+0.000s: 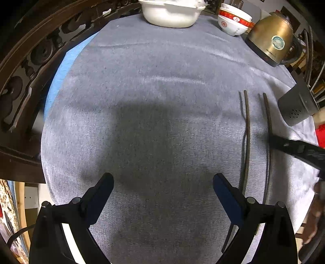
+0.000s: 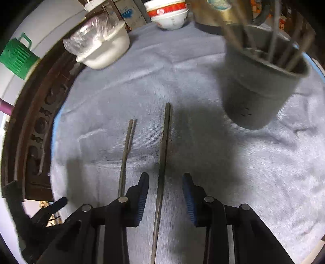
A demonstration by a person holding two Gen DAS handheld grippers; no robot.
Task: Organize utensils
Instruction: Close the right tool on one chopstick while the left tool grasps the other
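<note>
The right gripper (image 2: 165, 195) stands partly spread around one chopstick (image 2: 162, 172), pads not touching it; closing off-centre could roll it away. The left gripper (image 1: 163, 186) is spread and empty.

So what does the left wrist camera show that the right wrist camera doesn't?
Only the left wrist view shows the left gripper, open over bare grey cloth, and the whole brass-coloured kettle. Only the right wrist view shows the green plastic container and the sticks standing inside the dark grey utensil holder. Both show two dark chopsticks, the right gripper straddling one chopstick, the white tub and red-and-white bowls.
</note>
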